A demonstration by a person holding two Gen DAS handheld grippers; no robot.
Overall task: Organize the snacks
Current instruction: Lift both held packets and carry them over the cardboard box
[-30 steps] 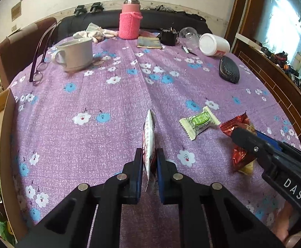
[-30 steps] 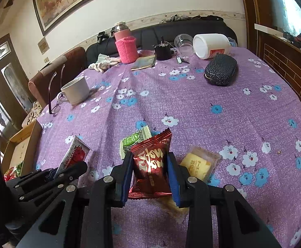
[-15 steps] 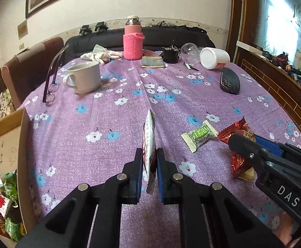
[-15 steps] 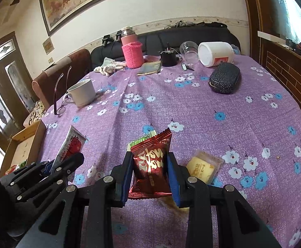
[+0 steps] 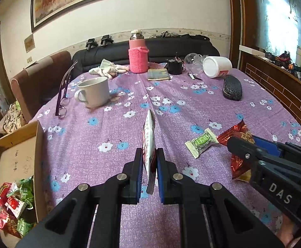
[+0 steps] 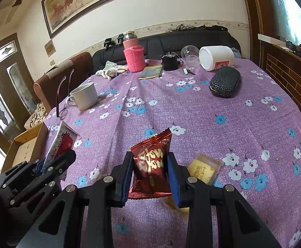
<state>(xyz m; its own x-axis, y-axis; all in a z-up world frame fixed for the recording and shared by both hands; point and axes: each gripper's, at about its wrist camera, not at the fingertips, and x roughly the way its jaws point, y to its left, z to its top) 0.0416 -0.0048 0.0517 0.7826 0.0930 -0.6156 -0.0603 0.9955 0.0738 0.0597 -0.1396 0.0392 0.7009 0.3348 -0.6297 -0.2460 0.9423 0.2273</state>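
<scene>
**Both grippers hold a snack packet above the bench**

Left gripper (image 5: 149, 165): jaws closed tight on a thin white-and-red packet (image 5: 149, 142), held edge-on and upright, its top sticking out past the fingertips, lifted clear of the purple floral cloth (image 5: 113, 124). From the right wrist view the same packet shows a red strawberry-like print on its face.

Right gripper (image 6: 149, 174): jaws partly closed, pinching a dark red foil packet (image 6: 151, 163) by its sides, gold lettering facing the camera, also off the cloth.

Loose snacks on the bench: a green-and-white wrapped candy (image 5: 202, 142) lies flat between the two grippers; a yellow snack in a clear wrapper (image 6: 204, 169) lies just beside and partly under the right gripper's right finger.

Cardboard box (image 5: 39, 144) sits at the bench's left edge, open top, with a heap of red and green snack packets (image 5: 12, 206) in its near end. The left gripper is near the box but not over it.

Far side of the bench: white mug (image 5: 93, 92), glasses (image 5: 62, 95), pink knit-sleeved flask (image 5: 138, 55), black glasses case (image 5: 232, 86), white tub (image 5: 217, 66) on its side.
</scene>
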